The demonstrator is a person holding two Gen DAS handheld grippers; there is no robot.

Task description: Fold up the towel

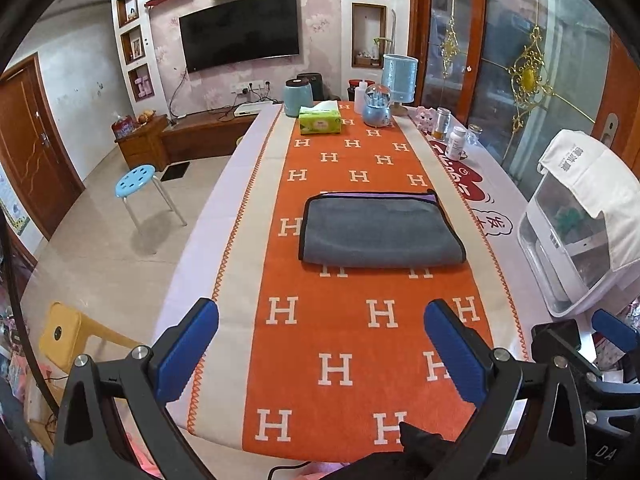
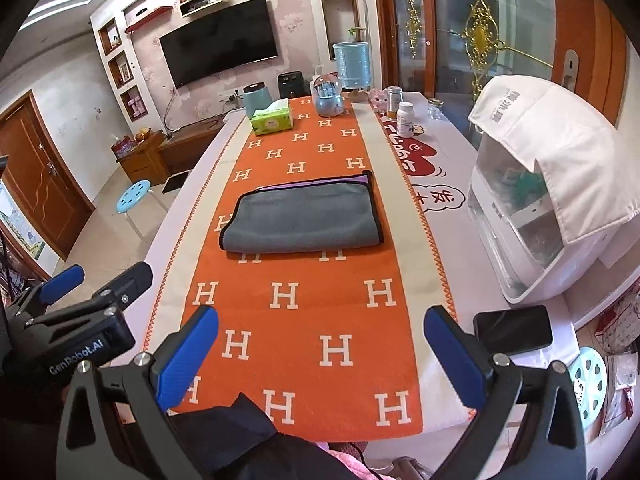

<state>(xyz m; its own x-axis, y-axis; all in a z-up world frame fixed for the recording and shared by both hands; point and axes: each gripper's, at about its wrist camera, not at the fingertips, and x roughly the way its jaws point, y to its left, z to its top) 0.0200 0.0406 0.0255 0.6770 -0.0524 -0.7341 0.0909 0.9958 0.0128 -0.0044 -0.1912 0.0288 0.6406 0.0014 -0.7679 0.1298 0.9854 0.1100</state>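
A grey towel (image 1: 380,232) with a black edge and a purple underside lies folded flat on the orange H-patterned table runner (image 1: 352,340); it also shows in the right wrist view (image 2: 304,220). My left gripper (image 1: 320,344) is open and empty, held above the near end of the table, well short of the towel. My right gripper (image 2: 320,352) is open and empty, also near the table's front edge. The left gripper also shows at the left of the right wrist view (image 2: 90,284).
A green tissue box (image 1: 320,120), a blue jar (image 1: 298,98), a snow globe (image 1: 377,106) and bottles (image 1: 456,142) stand at the far end. A white covered appliance (image 2: 540,184) stands on the right. A black phone (image 2: 512,330) lies near the right edge. A blue stool (image 1: 136,182) stands on the floor.
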